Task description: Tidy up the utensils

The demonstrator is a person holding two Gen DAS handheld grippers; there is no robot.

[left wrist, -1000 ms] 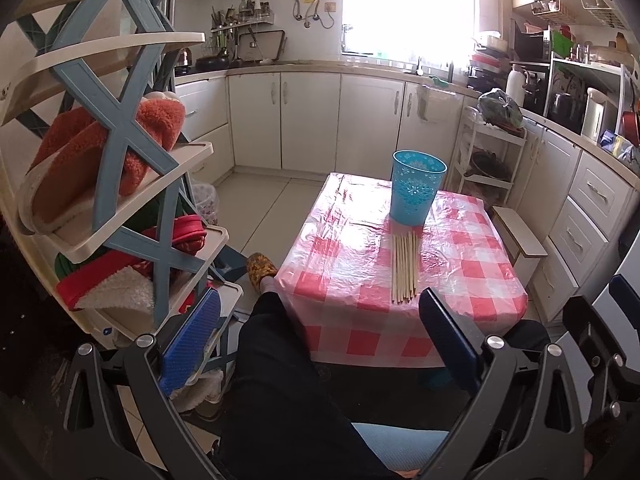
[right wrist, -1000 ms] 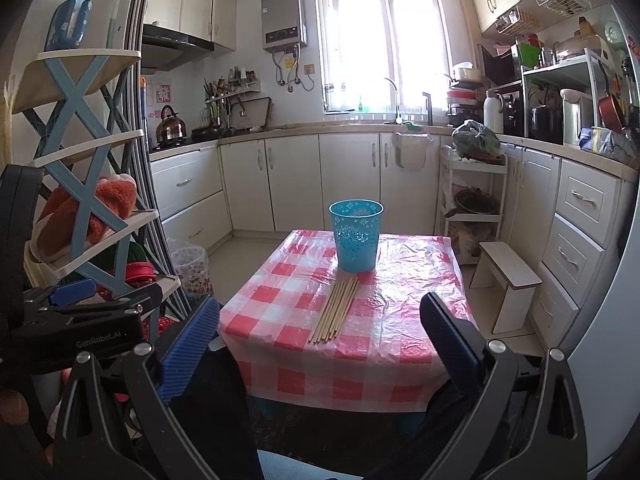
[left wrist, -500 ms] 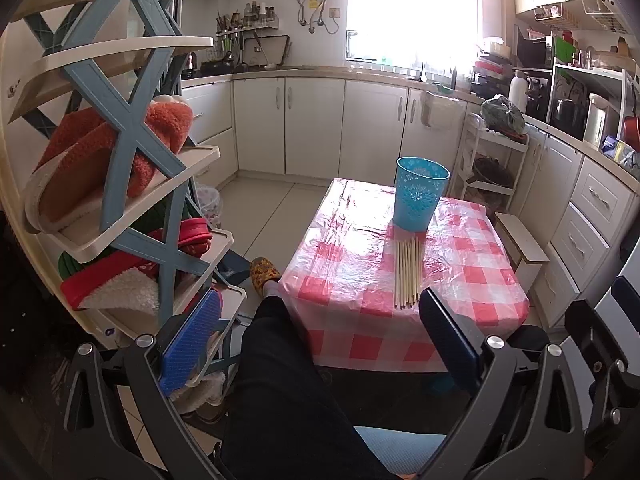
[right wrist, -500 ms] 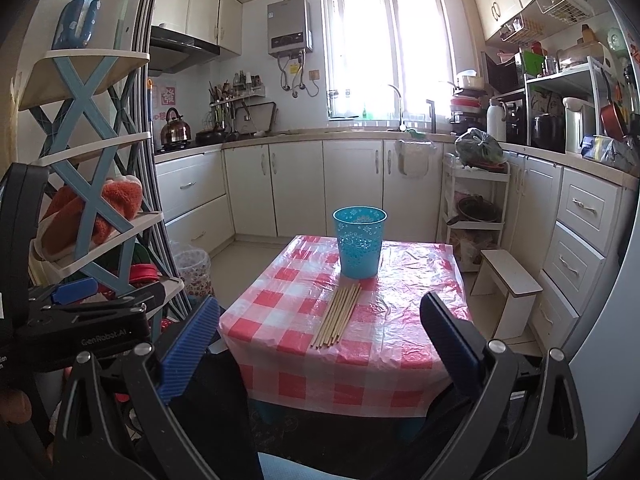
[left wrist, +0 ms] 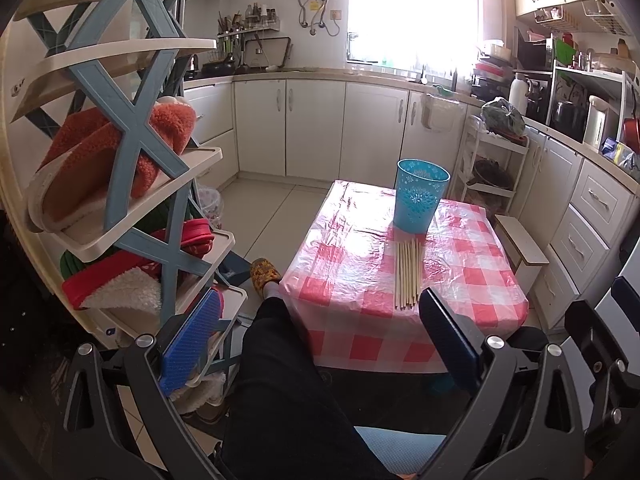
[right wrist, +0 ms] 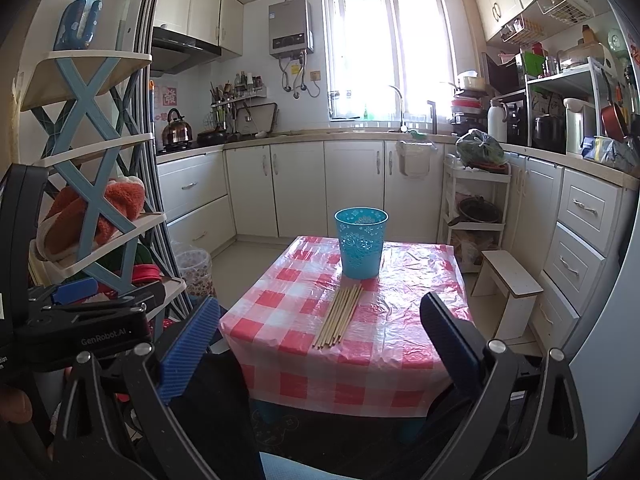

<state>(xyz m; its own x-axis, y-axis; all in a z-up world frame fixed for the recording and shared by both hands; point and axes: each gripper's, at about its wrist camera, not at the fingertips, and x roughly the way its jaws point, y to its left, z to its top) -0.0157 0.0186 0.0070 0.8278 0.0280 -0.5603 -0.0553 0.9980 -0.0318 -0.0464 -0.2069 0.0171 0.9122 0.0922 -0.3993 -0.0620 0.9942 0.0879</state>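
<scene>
Several wooden chopsticks [left wrist: 407, 273] [right wrist: 338, 315] lie side by side on a small table with a red-and-white checked cloth [left wrist: 352, 280] [right wrist: 400, 344]. Behind them stands a blue perforated cup [left wrist: 419, 195] [right wrist: 361, 242], upright and empty as far as I can see. My left gripper [left wrist: 316, 342] is open, held well short of the table above a person's dark trouser leg. My right gripper [right wrist: 318, 342] is open too, back from the table's near edge, with nothing between its fingers. The left gripper's body [right wrist: 80, 328] shows at the left of the right wrist view.
A blue-and-cream shoe rack [left wrist: 136, 160] [right wrist: 92, 200] with slippers stands close on the left. A small white stool [left wrist: 520, 248] [right wrist: 510, 280] sits right of the table. White cabinets [right wrist: 320, 188] and a storage cart [right wrist: 476, 216] line the kitchen behind. A slippered foot [left wrist: 264, 274] rests by the table.
Both grippers have lifted and tilted slightly, so the table and cup sit a little lower in both views. Both stay open, and nothing on the table has moved.
</scene>
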